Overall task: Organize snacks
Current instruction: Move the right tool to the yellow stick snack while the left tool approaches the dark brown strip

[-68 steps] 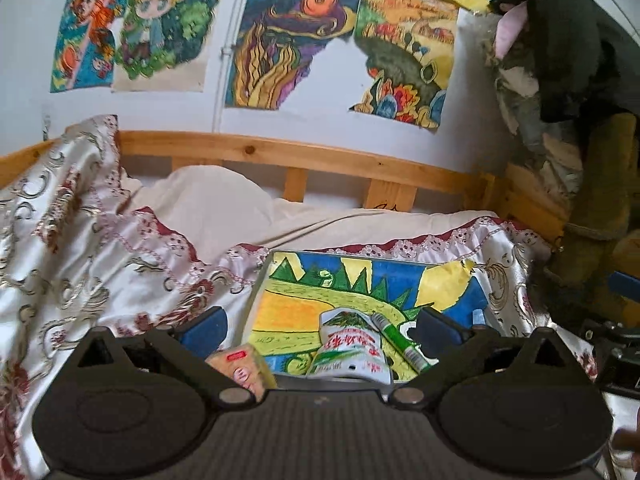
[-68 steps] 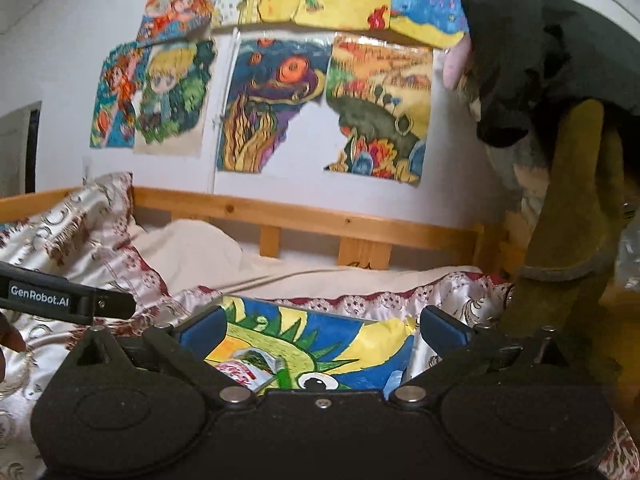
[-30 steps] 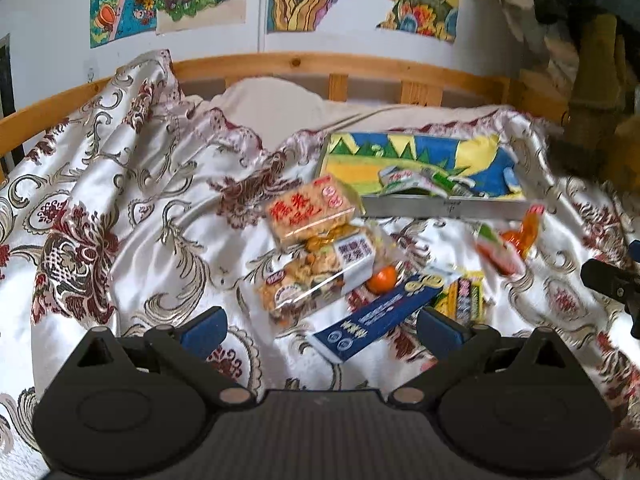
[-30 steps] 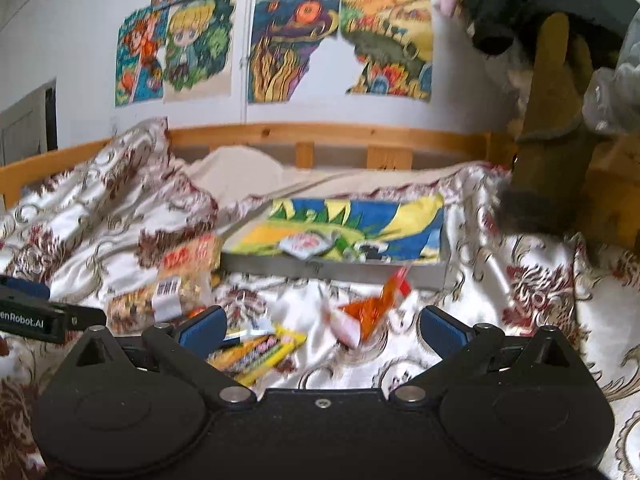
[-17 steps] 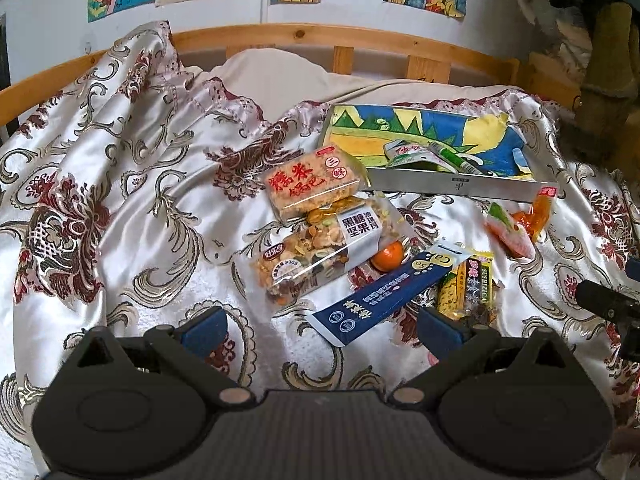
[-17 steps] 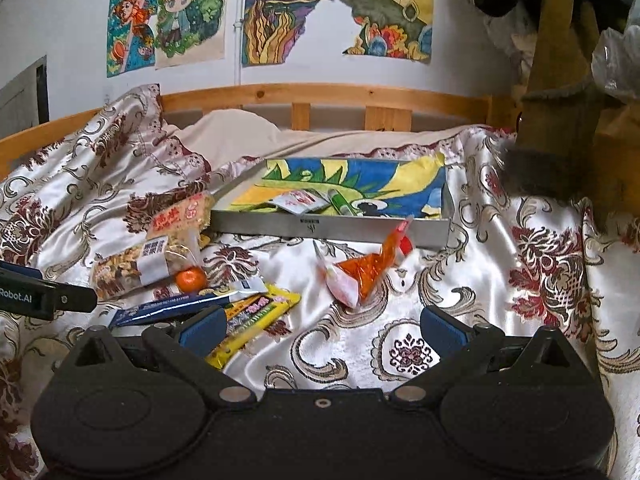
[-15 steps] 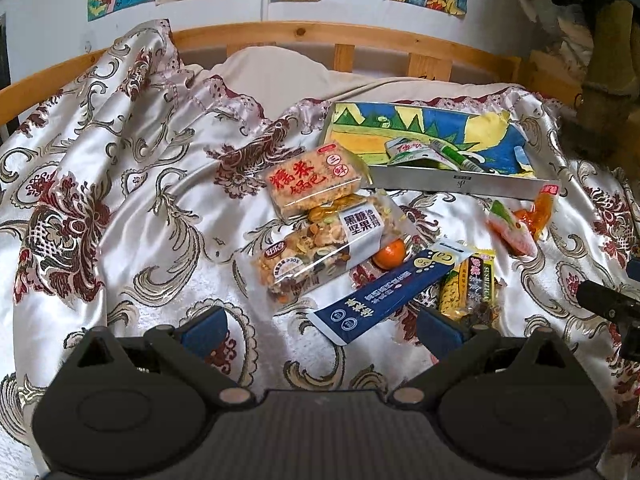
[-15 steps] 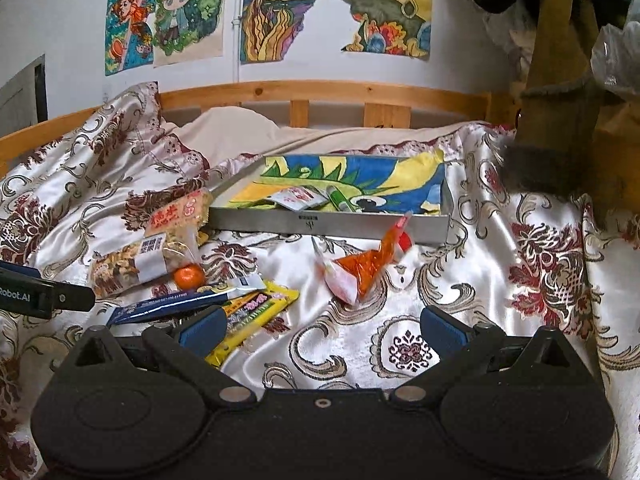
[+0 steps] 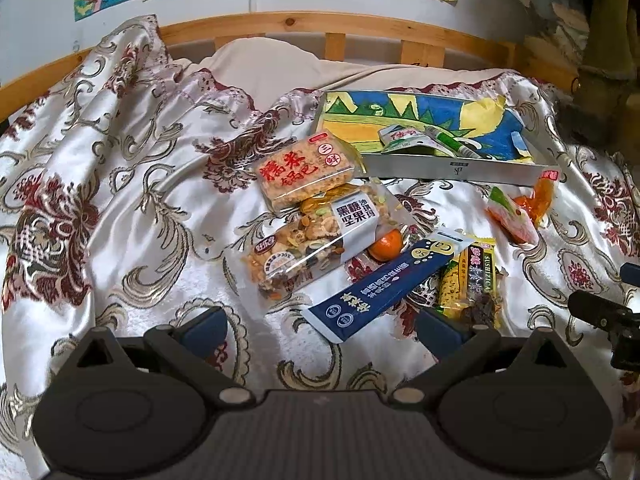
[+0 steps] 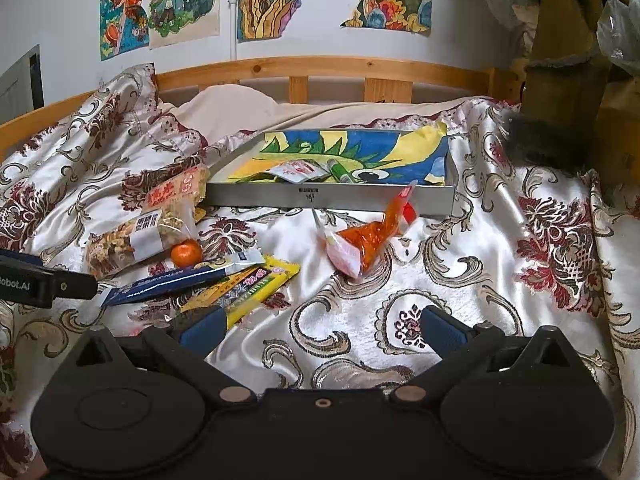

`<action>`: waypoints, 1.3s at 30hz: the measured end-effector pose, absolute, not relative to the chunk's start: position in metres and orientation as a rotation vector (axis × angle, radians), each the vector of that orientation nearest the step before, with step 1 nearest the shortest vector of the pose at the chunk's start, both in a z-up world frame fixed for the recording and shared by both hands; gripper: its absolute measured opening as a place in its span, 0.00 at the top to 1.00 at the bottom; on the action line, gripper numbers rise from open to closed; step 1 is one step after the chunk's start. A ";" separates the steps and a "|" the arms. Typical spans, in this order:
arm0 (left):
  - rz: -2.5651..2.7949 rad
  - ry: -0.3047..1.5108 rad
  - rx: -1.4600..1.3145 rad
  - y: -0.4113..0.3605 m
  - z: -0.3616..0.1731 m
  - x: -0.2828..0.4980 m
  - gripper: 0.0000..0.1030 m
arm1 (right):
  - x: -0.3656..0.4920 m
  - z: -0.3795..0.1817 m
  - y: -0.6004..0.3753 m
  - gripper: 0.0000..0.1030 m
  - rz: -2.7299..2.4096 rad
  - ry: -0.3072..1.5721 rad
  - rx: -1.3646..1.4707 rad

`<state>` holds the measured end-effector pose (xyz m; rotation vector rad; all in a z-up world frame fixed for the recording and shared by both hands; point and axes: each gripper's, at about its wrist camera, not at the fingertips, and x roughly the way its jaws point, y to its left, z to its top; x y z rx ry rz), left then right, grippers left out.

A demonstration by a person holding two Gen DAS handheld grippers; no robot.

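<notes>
Both wrist cameras look forward and slightly down across the bed toward the wooden headboard and wall drawings. The left view sits close over the snack pile; the right view looks from further right. Both share the tray and scattered packets.

Ahead of my left gripper the blue sachet lies between my fingers, the nut bag and orange just beyond. The quilt to their left is bare. My right gripper faces open quilt; the yellow bar touches my left finger. The tray wall blocks the far side.
</notes>
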<state>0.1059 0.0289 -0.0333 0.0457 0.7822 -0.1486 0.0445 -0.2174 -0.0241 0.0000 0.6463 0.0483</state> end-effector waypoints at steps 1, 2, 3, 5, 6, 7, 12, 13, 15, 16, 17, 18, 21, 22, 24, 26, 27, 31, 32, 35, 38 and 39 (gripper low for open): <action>-0.148 0.783 0.053 0.028 -0.034 0.107 0.00 | 0.045 -0.025 -0.217 0.01 0.050 0.650 0.000; -0.145 0.784 0.058 0.028 -0.034 0.109 0.00 | 0.045 -0.025 -0.217 0.01 0.053 0.654 0.002; -0.144 0.784 0.060 0.029 -0.035 0.110 0.00 | 0.045 -0.026 -0.217 0.01 0.058 0.658 0.005; -0.150 0.785 0.060 0.029 -0.036 0.115 0.00 | 0.047 -0.026 -0.217 0.01 0.067 0.664 0.015; -0.154 0.786 0.063 0.029 -0.037 0.118 0.00 | 0.048 -0.027 -0.216 0.01 0.071 0.669 0.019; -0.157 0.787 0.070 0.029 -0.038 0.122 0.00 | 0.050 -0.028 -0.215 0.01 0.073 0.676 0.023; -0.213 0.814 0.107 0.026 -0.047 0.142 0.00 | 0.061 -0.032 -0.206 0.01 0.083 0.711 0.033; -0.243 0.817 0.102 0.026 -0.048 0.145 0.00 | 0.064 -0.033 -0.205 0.01 0.083 0.717 0.035; -0.292 0.821 0.090 0.025 -0.049 0.149 0.00 | 0.069 -0.036 -0.203 0.01 0.079 0.729 0.043; -0.316 0.819 0.086 0.024 -0.050 0.151 0.00 | 0.071 -0.038 -0.203 0.01 0.076 0.735 0.047; -0.334 0.818 0.088 0.022 -0.051 0.152 0.00 | 0.073 -0.039 -0.203 0.01 0.075 0.738 0.051; -0.344 0.820 0.095 0.020 -0.052 0.154 0.00 | 0.074 -0.041 -0.204 0.01 0.074 0.738 0.053; -0.333 0.808 0.174 0.008 -0.059 0.159 0.00 | 0.072 -0.044 -0.207 0.01 0.086 0.722 0.048; -0.335 0.801 0.202 0.004 -0.062 0.161 0.00 | 0.072 -0.045 -0.208 0.01 0.089 0.719 0.042; -0.345 0.798 0.224 -0.001 -0.064 0.165 0.00 | 0.072 -0.047 -0.209 0.01 0.089 0.723 0.038; -0.369 0.799 0.210 -0.003 -0.063 0.166 0.00 | 0.074 -0.050 -0.211 0.01 0.098 0.729 0.046; -0.379 0.801 0.197 -0.003 -0.063 0.166 0.00 | 0.074 -0.051 -0.211 0.01 0.102 0.732 0.051; -0.422 0.825 0.163 -0.001 -0.060 0.167 0.01 | 0.076 -0.056 -0.210 0.01 0.114 0.746 0.057; -0.431 0.838 0.161 0.000 -0.060 0.168 0.01 | 0.076 -0.057 -0.209 0.01 0.119 0.748 0.055; -0.461 0.903 0.154 0.001 -0.060 0.172 0.01 | 0.076 -0.059 -0.206 0.01 0.144 0.749 0.043; -0.446 0.923 0.159 0.005 -0.063 0.175 0.04 | 0.081 -0.061 -0.203 0.01 0.155 0.758 0.044; -0.433 0.933 0.162 0.007 -0.066 0.177 0.06 | 0.084 -0.061 -0.201 0.01 0.157 0.762 0.051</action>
